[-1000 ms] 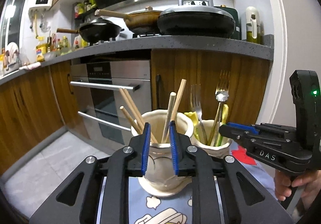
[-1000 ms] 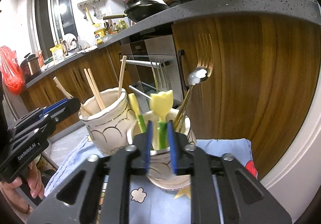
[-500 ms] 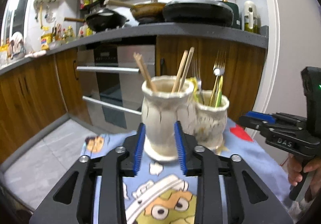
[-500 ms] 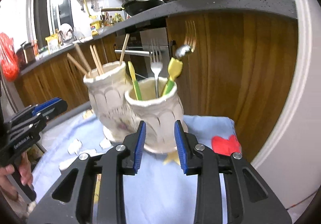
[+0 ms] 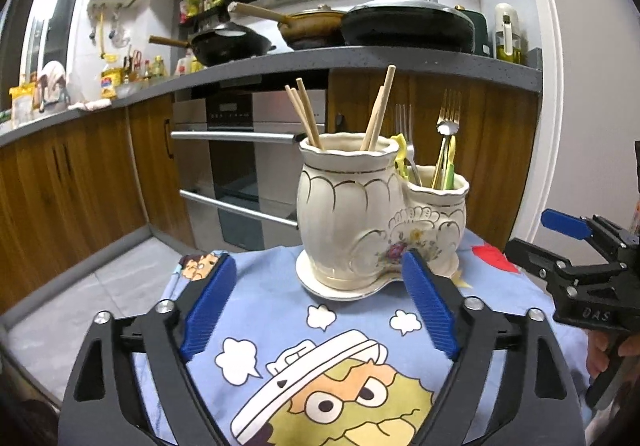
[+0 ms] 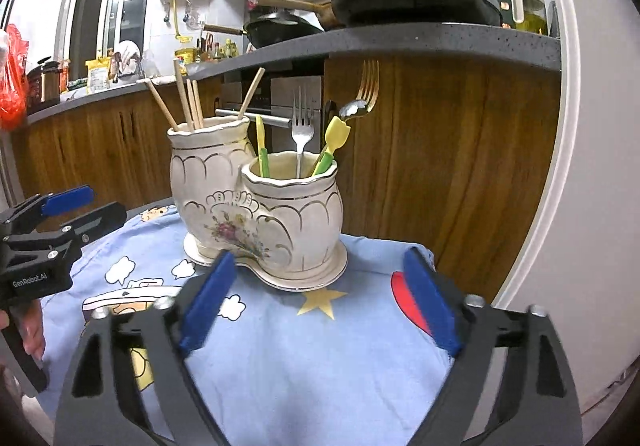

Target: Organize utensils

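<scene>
Both sets of jaws were opening and already stood wide, nothing between the pads: the left gripper and the right gripper each framed only bare tablecloth. A second earlier the left jaws were nearly closed around a chopstick over the tall pot, and the right jaws nearly closed on the green-and-yellow utensil over the short pot; since then both grippers had backed away from the holder and dropped lower, so the double ceramic holder now sat clear ahead of each, upright on its saucer on the cloth. Chopsticks stood in the taller pot; forks, a spoon and the green-and-yellow pieces stood in the shorter one. Each gripper pointed slightly downward toward the holder, level across its fingers. From the left wrist view, the right gripper showed at the right edge with a hand on its grip; from the right wrist view, the left gripper appeared at the left edge.
</scene>
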Tool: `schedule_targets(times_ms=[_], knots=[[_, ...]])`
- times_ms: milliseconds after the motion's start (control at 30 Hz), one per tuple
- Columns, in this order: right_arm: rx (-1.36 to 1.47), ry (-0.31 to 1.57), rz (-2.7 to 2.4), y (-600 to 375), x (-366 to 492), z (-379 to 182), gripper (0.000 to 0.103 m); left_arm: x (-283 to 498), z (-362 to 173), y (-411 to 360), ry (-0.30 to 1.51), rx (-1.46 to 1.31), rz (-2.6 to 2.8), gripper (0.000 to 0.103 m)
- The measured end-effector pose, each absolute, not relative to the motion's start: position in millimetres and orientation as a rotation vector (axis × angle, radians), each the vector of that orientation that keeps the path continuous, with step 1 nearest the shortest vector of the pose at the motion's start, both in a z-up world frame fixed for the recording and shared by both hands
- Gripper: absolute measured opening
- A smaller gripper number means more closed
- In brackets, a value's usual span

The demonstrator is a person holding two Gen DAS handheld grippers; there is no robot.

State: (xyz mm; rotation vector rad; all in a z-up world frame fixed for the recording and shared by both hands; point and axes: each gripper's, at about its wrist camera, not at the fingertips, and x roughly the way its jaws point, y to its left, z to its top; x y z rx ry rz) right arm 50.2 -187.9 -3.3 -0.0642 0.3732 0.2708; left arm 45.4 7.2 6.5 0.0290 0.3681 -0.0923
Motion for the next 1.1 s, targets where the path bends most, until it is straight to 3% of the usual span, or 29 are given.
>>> schedule_targets(times_ms=[100, 1100], knots=[[-0.064, 0.337, 0.260, -190, 45, -5, 0.098, 42, 7, 10, 0.340, 0.010, -0.097, 0.093], [-0.028, 0.251, 0.208, -200, 28, 2, 0.098, 31, 5, 8, 0.278, 0.038, -0.082, 0.097]])
